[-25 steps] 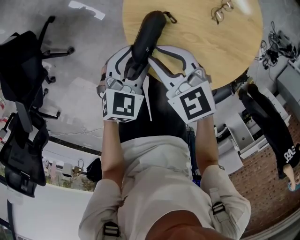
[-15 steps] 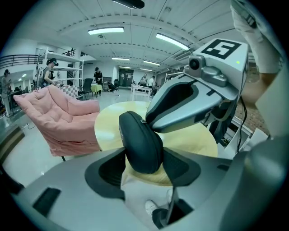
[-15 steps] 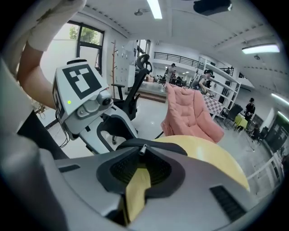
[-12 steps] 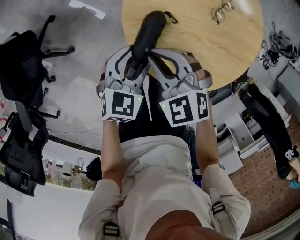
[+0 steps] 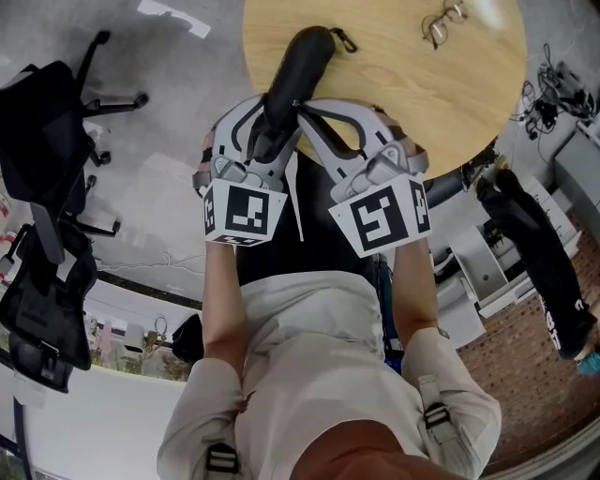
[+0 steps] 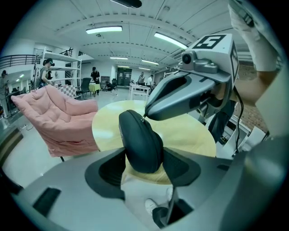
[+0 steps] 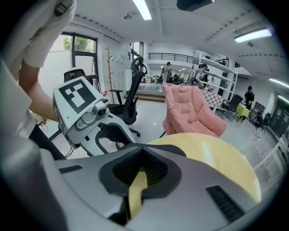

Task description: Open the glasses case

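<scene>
Two things differ from a second ago: the right gripper [image 5: 306, 101] has just been closing its jaws, which are now drawn down to a thin slit, and its marker cube has rolled to show a second face. The left gripper [image 6: 143, 158] keeps its wide clamp on the near end of the glasses case [image 5: 298, 66], which reaches out over the near edge of the round table [image 5: 403, 94] and is still closed. I judge the pinch is aimed at the zip pull, so the opening itself is not yet begun. The left gripper view shows the right tips meeting the case at its seam. The right gripper view shows only a strip of tabletop through the slit, so I cannot tell whether the pull is caught. Only the head view shows spectacles [image 5: 442, 23] lying well apart on the table.
</scene>
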`<state>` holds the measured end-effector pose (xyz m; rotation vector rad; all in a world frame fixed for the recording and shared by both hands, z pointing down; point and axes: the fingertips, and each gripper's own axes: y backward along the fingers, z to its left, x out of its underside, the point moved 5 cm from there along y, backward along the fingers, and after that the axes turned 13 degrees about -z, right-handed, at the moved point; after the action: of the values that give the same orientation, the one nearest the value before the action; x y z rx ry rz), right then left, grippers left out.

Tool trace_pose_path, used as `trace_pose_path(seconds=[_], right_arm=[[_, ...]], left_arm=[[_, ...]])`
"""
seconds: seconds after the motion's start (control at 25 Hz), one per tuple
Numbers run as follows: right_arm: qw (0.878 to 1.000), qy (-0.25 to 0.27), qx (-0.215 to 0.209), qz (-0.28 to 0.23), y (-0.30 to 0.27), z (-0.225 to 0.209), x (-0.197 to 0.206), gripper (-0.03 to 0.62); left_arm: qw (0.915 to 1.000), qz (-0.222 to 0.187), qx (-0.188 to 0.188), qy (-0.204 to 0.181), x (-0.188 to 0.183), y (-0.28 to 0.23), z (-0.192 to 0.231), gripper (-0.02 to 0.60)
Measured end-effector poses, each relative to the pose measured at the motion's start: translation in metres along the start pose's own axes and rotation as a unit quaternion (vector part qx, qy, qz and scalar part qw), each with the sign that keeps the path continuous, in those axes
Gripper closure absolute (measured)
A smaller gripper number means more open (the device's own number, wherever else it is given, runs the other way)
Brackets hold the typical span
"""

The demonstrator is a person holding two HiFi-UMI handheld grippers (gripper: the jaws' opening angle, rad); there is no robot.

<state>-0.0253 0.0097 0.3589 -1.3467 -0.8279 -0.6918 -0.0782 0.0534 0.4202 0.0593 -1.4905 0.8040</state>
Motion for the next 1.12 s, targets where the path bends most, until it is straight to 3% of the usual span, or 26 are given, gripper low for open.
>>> trace_pose_path(seconds=[1.12], right_arm=[[0.999, -0.018, 0.046, -0.001, -0.001, -0.037, 0.009, 0.576]], left_arm=[[1.0000, 0.008, 0.003, 0.000, 0.009, 0.001, -0.006, 0.313]])
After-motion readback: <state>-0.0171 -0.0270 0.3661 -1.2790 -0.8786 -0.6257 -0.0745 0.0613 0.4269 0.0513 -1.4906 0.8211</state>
